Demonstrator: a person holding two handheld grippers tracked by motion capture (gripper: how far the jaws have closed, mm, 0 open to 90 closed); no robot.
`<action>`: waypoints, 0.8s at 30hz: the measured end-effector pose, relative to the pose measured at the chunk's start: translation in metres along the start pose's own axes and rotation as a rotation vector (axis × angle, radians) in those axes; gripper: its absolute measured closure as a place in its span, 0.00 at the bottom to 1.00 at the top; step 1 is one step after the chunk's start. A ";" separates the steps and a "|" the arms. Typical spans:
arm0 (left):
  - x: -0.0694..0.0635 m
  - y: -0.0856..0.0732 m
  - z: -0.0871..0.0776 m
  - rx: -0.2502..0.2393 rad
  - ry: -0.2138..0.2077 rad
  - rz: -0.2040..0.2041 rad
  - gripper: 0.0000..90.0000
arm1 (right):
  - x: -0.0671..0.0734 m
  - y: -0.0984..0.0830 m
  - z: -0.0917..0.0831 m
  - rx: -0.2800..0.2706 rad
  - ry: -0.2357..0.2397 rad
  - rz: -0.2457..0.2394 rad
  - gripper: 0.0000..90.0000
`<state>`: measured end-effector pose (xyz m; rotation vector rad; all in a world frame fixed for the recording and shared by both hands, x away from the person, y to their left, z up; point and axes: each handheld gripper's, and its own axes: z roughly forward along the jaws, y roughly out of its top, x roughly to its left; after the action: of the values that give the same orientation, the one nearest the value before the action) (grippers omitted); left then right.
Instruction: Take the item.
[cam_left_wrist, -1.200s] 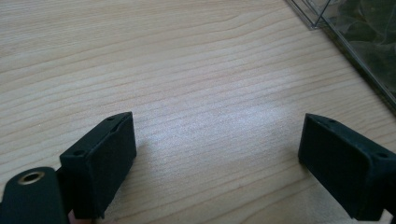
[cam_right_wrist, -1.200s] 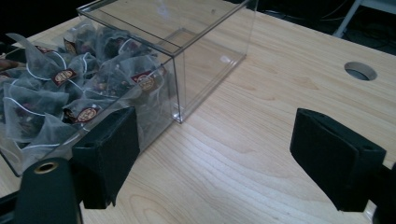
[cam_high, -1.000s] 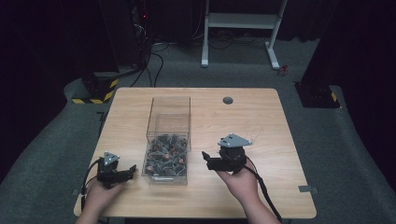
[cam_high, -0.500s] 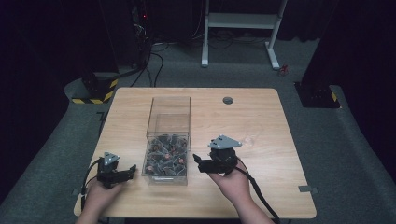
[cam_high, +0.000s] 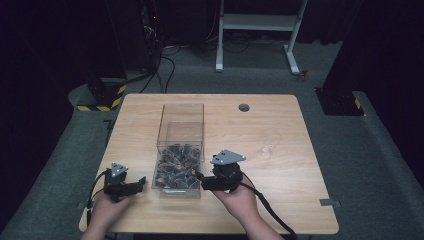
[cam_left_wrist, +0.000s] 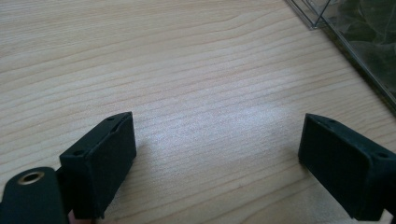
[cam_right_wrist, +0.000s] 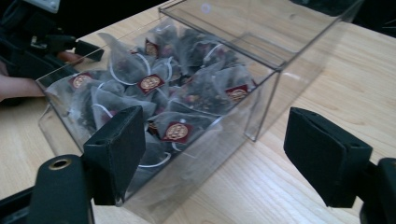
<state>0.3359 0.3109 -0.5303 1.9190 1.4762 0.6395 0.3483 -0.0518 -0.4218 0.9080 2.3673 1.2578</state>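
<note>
While reading this setup, treat the clear box (cam_high: 182, 125) as the work's thing: find it standing lengthwise on the tabletop (cam_high: 270, 125), left of centre, its short end facing the near edge.

Note two compartments, split by a clear divider. Far compartment: bare as far as visible. Near compartment: heaped with pyramid tea bags (cam_high: 177, 162), dark leaf inside translucent mesh, white strings, small red-brown tags. See the same heap through the wall in the right gripper view (cam_right_wrist: 177, 130), piled close to the rim, with the box's open top (cam_right_wrist: 280, 60) toward the far side.

Locate the right tongs (cam_high: 197, 176) at the box's near right corner, aimed left into the tea-bag compartment. Read the jaws as standing wide apart though just closing a little (cam_right_wrist: 212, 121); clamped on nothing. Observe the box's near corner lined up between them, with no pad seen pressing on the wall. Judge this posture as an approach: width kept for straddling the corner or for going over the rim after a bag. Cannot tell which.

Locate the left tongs (cam_high: 140, 180) low at the near left, just beside the box, pointing right toward its wall. Read the jaws as apart (cam_left_wrist: 217, 154), bare wood (cam_left_wrist: 187, 56) between them, nothing held. Judge this as a waiting position, close enough for bracing the light box against sliding.
</note>
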 end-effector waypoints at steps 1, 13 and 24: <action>0.000 0.000 0.000 0.000 0.000 0.000 0.13 | 0.002 0.000 0.001 -0.001 0.005 -0.002 0.24; 0.000 0.000 0.000 0.000 0.000 -0.001 0.13 | 0.024 0.002 0.015 0.011 0.075 -0.028 0.30; 0.000 0.000 0.000 0.000 0.000 -0.001 0.13 | 0.039 0.001 0.027 0.036 0.119 -0.051 0.38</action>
<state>0.3359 0.3109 -0.5303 1.9184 1.4763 0.6389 0.3338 -0.0092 -0.4351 0.7983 2.4948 1.2868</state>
